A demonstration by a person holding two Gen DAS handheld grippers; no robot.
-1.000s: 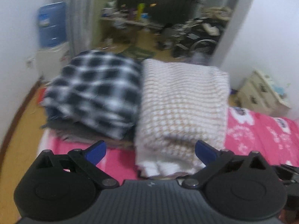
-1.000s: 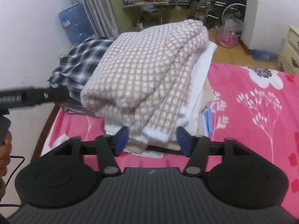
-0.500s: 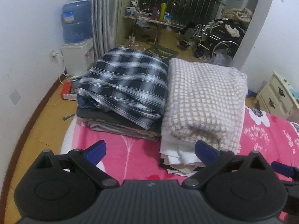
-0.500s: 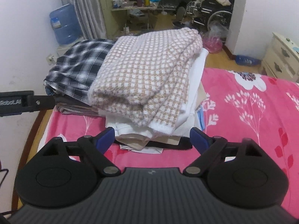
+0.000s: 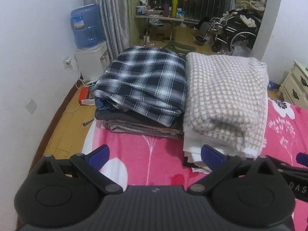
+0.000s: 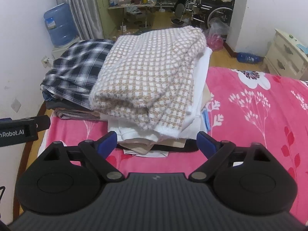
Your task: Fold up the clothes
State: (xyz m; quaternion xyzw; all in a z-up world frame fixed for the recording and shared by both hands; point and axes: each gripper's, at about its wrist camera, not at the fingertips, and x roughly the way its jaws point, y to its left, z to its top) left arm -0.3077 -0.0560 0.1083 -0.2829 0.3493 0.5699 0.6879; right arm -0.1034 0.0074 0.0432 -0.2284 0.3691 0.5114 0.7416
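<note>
Two stacks of folded clothes lie on the pink flowered bedspread [image 5: 134, 146]. A dark blue and white plaid shirt [image 5: 146, 80] tops the left stack. A beige and white checked knit [image 5: 225, 96] tops the right stack, above white and tan layers. My left gripper [image 5: 156, 154] hangs open just short of the stacks, over bare bedspread. My right gripper [image 6: 156, 141] is open too, its blue fingers [image 6: 107, 141] level with the near foot of the stack under the checked knit [image 6: 152, 80], nothing between them. The plaid shirt [image 6: 77, 67] lies to the left.
The bed's left edge drops to a wooden floor [image 5: 63, 132] beside a white wall. A water dispenser [image 5: 86, 30] stands beyond it. Farther off are a cluttered table [image 5: 159, 15], a wheelchair [image 5: 238, 32] and a cream nightstand [image 6: 286, 55] on the right.
My right gripper's jaws spread wider and drew back from the checked knit. My left gripper pulled back and tilted, so both stacks now sit farther away and sharp.
</note>
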